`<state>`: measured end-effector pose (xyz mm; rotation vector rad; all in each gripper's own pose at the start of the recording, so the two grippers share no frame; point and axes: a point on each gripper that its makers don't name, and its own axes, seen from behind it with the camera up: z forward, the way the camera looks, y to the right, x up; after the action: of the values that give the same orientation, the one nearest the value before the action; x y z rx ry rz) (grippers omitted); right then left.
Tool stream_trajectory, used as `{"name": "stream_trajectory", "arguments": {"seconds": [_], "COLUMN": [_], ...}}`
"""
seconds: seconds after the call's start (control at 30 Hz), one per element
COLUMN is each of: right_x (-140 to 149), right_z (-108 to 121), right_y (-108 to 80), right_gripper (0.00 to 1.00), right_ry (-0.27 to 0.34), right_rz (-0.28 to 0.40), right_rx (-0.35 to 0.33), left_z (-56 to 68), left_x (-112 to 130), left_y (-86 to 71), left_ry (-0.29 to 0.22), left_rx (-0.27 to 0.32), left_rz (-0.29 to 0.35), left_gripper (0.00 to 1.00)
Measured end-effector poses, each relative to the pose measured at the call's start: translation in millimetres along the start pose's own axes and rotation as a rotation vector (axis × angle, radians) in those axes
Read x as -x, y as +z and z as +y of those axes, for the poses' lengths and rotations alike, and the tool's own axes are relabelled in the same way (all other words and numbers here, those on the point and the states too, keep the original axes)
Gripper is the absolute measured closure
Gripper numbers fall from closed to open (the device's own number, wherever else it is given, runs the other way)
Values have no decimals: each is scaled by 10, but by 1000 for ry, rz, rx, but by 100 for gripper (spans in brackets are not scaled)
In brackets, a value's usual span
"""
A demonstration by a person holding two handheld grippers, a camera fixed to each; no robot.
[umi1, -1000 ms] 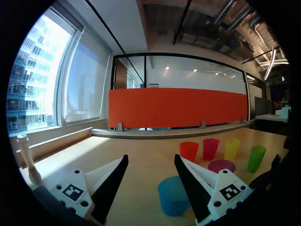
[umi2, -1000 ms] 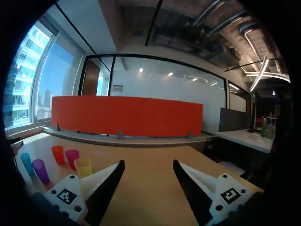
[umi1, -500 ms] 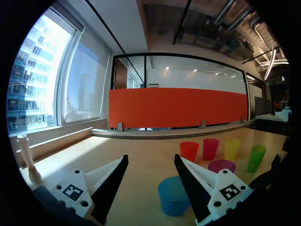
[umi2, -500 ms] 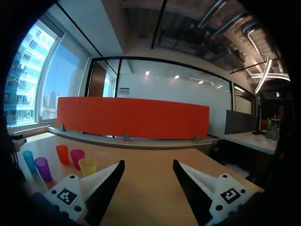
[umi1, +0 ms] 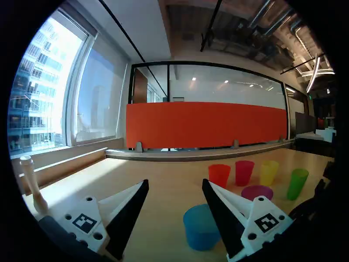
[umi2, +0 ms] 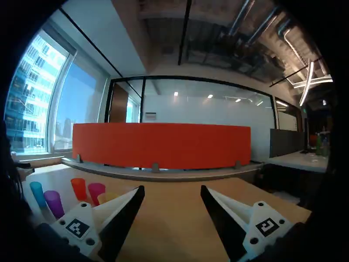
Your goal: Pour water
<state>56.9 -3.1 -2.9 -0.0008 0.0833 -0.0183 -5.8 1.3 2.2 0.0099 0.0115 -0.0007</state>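
Our left gripper (umi1: 174,182) hangs wide open and empty low over the light wooden tabletop (umi1: 165,196). A translucent blue plastic cup (umi1: 198,227) stands upright near its right-hand finger, which partly hides it. Farther back we see a purple plastic cup (umi1: 256,192). Beyond it stand a red plastic cup (umi1: 219,174), a pink plastic cup (umi1: 244,172), a yellow plastic cup (umi1: 268,172) and a green plastic cup (umi1: 298,183), all upright. Our right gripper (umi2: 172,190) is likewise spread wide, holding nothing; in the right gripper view the cups stand well off at the left. We cannot tell whether any cup holds water. An orange divider panel (umi1: 205,124) lines the tabletop's far edge.
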Motion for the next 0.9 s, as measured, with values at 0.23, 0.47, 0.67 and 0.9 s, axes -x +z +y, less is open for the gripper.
{"name": "stream_trajectory", "arguments": {"seconds": [0.23,0.47,0.67,0.9], "right_x": [178,295,418,521], "right_z": [-84,-131,-120,-20], "right_y": [34,41,40,43], "right_gripper": [1,1,1,1], "right_ry": [-18,-29,-24,-14], "right_rz": [-7,-12,-25,-39], "right_rx": [-16,-29,-35,-20], "left_z": [4,1,2,3], "left_x": [2,3,0,4], "left_y": [-2,-1,1,3], "left_ry": [0,0,0,0], "left_rx": [0,0,0,0], "left_rz": [0,0,0,0], "left_gripper": [10,9,9,9]}}
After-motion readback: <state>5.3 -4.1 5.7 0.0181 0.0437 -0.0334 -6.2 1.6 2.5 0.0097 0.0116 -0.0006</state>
